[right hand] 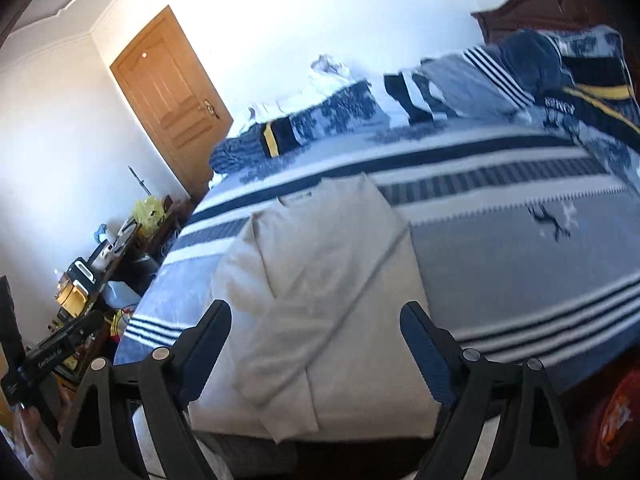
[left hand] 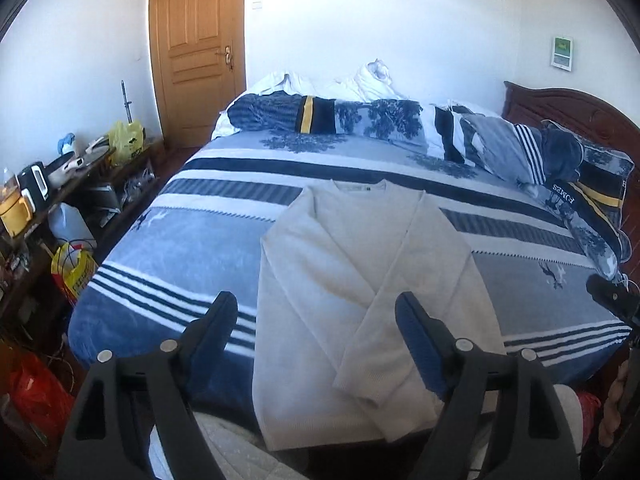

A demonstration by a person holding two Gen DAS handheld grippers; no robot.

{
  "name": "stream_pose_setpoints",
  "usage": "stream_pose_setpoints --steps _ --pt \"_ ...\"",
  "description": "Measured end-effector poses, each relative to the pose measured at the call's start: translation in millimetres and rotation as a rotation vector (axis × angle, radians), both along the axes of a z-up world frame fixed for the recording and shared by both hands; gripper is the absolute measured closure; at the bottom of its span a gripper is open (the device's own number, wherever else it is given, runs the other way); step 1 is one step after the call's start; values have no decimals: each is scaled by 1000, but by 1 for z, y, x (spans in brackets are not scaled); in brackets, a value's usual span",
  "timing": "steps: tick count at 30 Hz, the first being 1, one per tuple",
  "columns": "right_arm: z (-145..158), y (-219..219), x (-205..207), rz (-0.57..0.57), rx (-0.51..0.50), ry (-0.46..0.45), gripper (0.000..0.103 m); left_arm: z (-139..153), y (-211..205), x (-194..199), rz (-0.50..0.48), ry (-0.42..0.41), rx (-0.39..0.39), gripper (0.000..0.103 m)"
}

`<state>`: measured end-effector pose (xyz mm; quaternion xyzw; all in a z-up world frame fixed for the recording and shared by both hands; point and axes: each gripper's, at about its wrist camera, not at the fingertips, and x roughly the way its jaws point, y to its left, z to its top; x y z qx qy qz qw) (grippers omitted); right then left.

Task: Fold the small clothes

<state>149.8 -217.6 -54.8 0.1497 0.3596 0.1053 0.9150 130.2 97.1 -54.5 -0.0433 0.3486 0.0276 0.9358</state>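
**Both grippers clear of the sweater, sleeves folded in**

Spread flat near the front edge of the bed (left hand: 168, 248): a cream sweater (left hand: 360, 280), collar toward the far side, hem hanging slightly over the near edge; both sleeves folded inward and crossing over the chest, one cuff ending low on the body in the left wrist view.

Held above the hem, the left gripper (left hand: 316, 312): jaws wide apart, blue pads facing each other, nothing between them, no contact with the knit. Same for the right gripper (right hand: 316, 320): jaws spread wide, empty, hovering over the lower part of the sweater and tilted down toward it; picture slightly blurred.

Seen at the right edge of the left wrist view, a black part of the other gripper; at the lower left of the right wrist view, the black body of the left one with a hand below it.

Beneath the sweater, a blue, grey and white striped bedspread (left hand: 520, 304); bunched along the far side, a rumpled quilt (left hand: 360, 120); to the right, a dark wooden headboard (left hand: 568, 108). Beyond the bed, a wooden door (left hand: 196, 40), shut; along the left wall, a cluttered low table (left hand: 80, 176) with yellow bags.
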Motion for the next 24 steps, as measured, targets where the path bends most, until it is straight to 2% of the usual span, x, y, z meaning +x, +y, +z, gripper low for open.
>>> stream_pose_setpoints --steps 7,13,18,24 --pt "24 25 35 82 44 -28 13 1 -10 26 14 23 15 22" --pt "22 33 66 95 37 -17 13 -16 -5 64 38 77 30 22" --pt "3 27 112 74 17 27 13 -41 8 113 44 149 6 22" --pt "-40 10 186 76 30 122 13 -71 28 175 63 227 -37 22"
